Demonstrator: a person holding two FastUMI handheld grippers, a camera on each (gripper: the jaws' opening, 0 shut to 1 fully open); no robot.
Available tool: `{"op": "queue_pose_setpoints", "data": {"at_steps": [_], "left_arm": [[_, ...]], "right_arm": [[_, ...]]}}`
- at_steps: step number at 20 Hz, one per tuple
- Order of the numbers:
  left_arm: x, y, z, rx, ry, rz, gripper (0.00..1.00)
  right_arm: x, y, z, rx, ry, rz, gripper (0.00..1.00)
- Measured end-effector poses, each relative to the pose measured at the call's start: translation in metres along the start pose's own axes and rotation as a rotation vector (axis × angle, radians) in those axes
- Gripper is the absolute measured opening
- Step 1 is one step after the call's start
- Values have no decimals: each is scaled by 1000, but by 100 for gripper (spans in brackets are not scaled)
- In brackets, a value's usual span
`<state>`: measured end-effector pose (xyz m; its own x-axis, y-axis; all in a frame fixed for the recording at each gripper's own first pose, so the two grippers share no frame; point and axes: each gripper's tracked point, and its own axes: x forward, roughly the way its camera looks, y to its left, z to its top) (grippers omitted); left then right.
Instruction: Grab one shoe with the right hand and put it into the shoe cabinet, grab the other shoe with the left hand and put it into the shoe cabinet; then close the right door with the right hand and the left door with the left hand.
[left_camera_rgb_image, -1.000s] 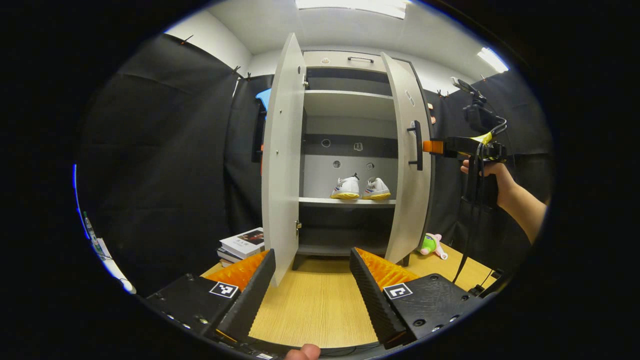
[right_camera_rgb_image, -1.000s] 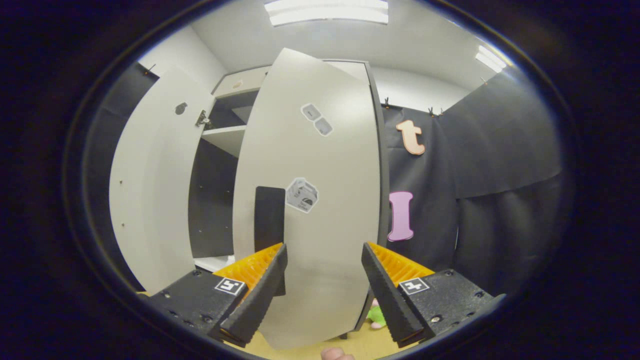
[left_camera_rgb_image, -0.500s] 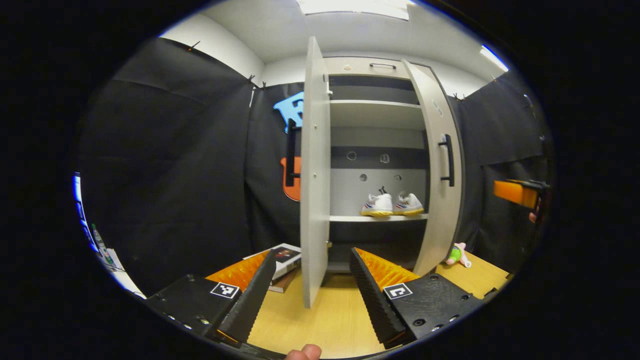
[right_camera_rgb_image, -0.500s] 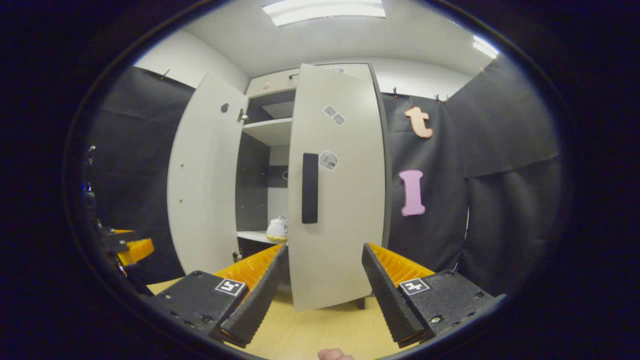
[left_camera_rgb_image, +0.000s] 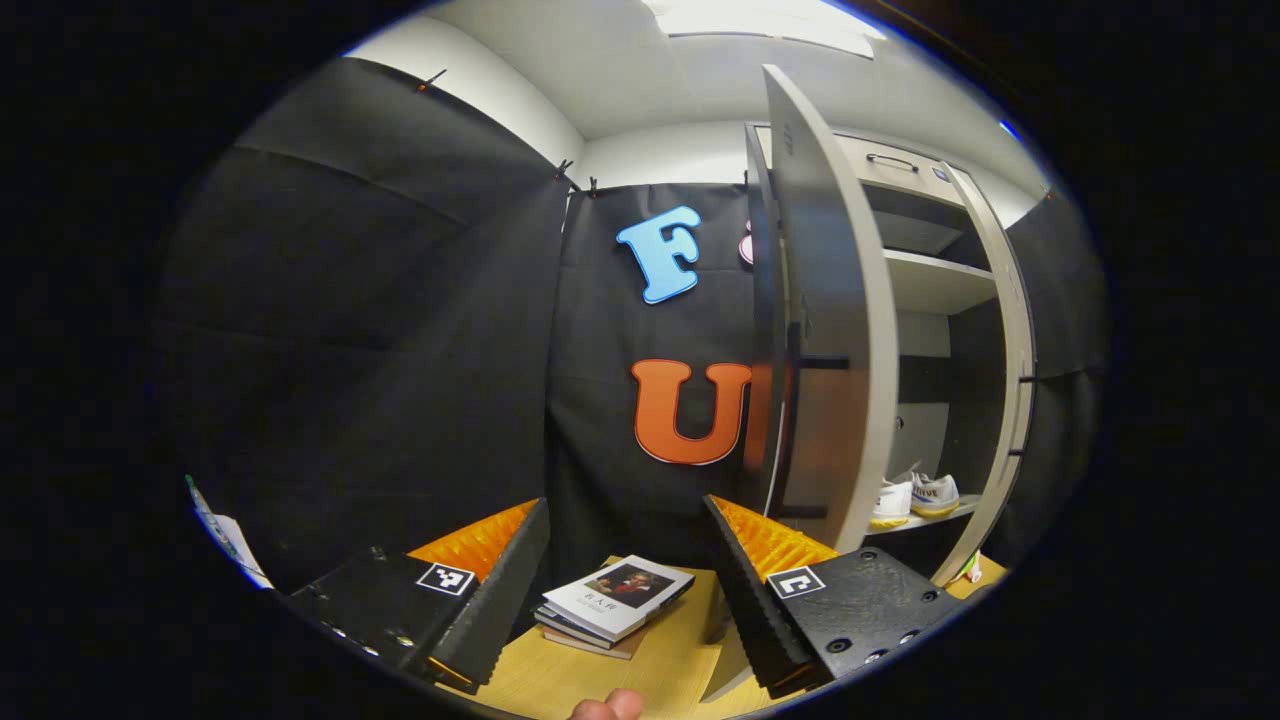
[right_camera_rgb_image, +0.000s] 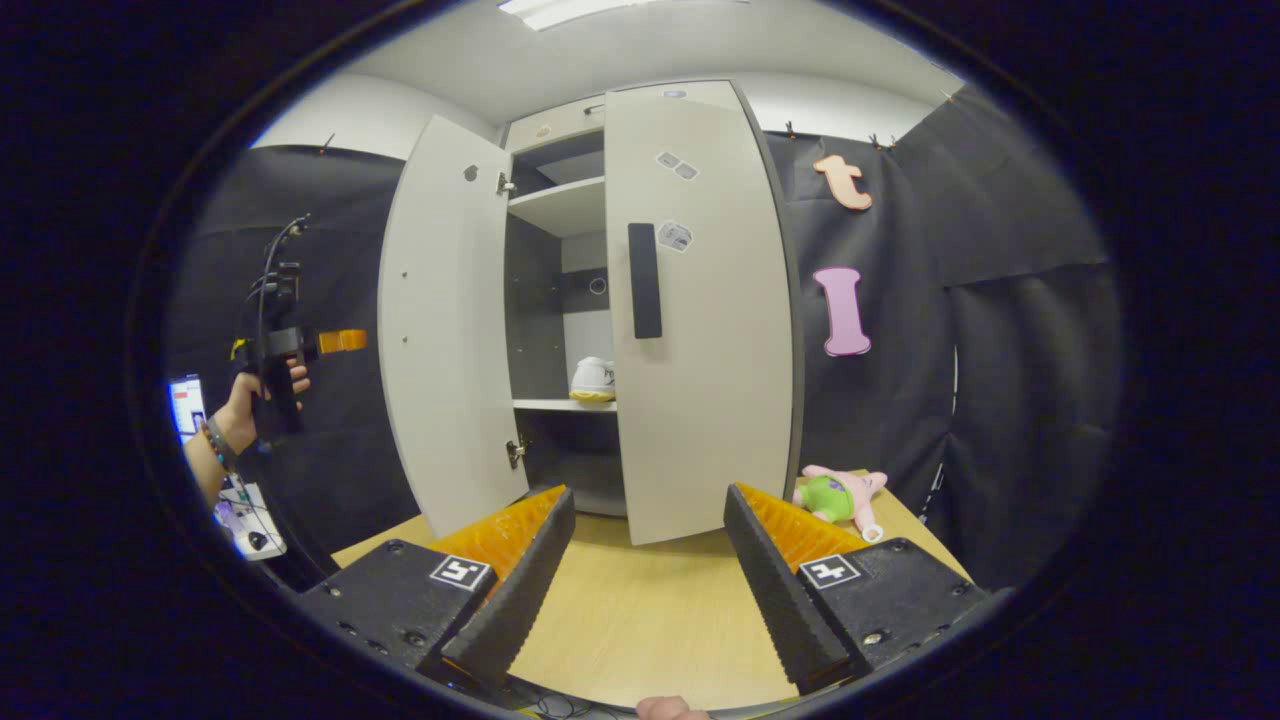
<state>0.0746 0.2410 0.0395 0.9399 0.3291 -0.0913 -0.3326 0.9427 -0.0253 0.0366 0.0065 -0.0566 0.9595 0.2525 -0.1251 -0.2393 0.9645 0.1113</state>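
The grey shoe cabinet's right door (right_camera_rgb_image: 700, 300), with its black handle (right_camera_rgb_image: 645, 280), stands swung most of the way closed. Its left door (right_camera_rgb_image: 445, 330) stands wide open. Through the gap a white shoe (right_camera_rgb_image: 593, 378) rests on the middle shelf. My right gripper (right_camera_rgb_image: 648, 495) is open and empty, back from the right door over the table. My left gripper (left_camera_rgb_image: 624, 503) is open and empty, out beside the left door (left_camera_rgb_image: 830, 300), facing its outer side. Both white shoes (left_camera_rgb_image: 915, 495) sit on the shelf. From the right gripper view, the left gripper (right_camera_rgb_image: 340, 341) hangs left of the open door.
A stack of books (left_camera_rgb_image: 615, 600) lies on the wooden table (right_camera_rgb_image: 640, 600) left of the cabinet. A pink and green plush toy (right_camera_rgb_image: 835, 495) lies by the cabinet's right foot. A hand (right_camera_rgb_image: 250, 400) holds the left gripper. Black cloth walls surround the booth.
My right gripper has drawn back from the right door, which has swung further closed. My left gripper has moved left, from facing the cabinet's inside to the outer side of the left door.
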Motion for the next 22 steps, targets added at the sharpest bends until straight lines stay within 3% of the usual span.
{"op": "queue_pose_setpoints", "data": {"at_steps": [5,8,12,18,22], "left_arm": [[23,-15,7,14,0,-52,90],[21,-23,10,56,-20,-66,86],[16,-42,8,50,-25,-96,89],[9,-118,4,23,-38,-242,89],[30,-175,6,-23,-50,-293,89]], "right_arm": [[-2,-17,7,21,-19,-43,98],[-4,-26,5,52,-19,-65,98],[-7,-33,7,49,-20,-80,97],[-8,-47,18,32,-41,-95,98],[-13,-64,17,40,-42,-133,98]]}}
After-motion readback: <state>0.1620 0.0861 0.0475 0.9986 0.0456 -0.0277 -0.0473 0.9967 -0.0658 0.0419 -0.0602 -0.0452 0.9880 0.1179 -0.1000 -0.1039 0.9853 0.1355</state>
